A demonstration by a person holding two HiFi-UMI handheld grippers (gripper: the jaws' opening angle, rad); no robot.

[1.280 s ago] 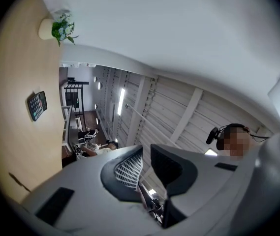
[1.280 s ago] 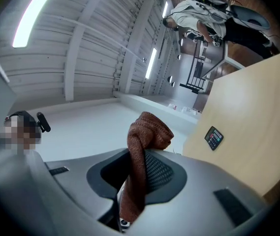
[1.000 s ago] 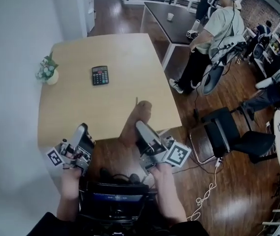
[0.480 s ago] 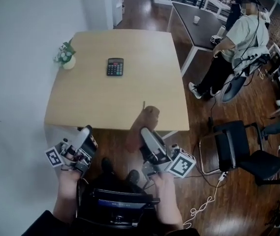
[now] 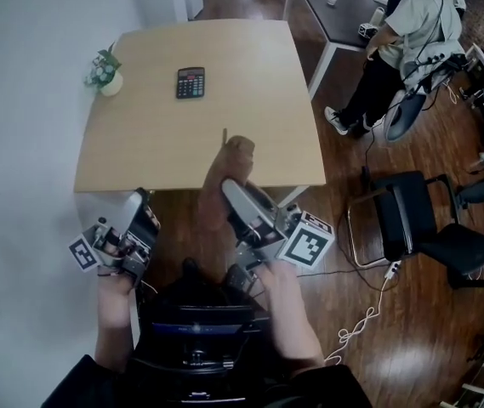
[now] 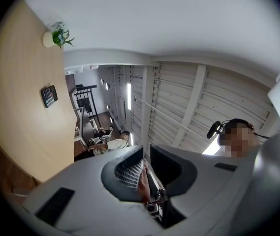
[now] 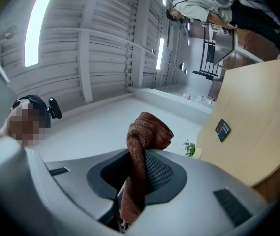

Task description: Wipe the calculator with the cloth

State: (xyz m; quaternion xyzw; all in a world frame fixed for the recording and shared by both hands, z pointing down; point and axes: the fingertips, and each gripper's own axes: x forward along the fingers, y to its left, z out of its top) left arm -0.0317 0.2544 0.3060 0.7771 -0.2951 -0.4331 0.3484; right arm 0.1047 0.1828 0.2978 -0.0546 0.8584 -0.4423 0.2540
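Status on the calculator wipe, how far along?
Done: the cloth is clamped in the right claw. In hand: it is held up at the near edge of the table. Left: the calculator lies untouched toward the far side, so all the wiping remains.

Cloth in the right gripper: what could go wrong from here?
The cloth is pinched in the right gripper only as a thin strip, so wiping pressure might pull it out. The calculator lies unheld far across the table, near the plant pot; an unsteadied wipe could shove it along or knock the pot.
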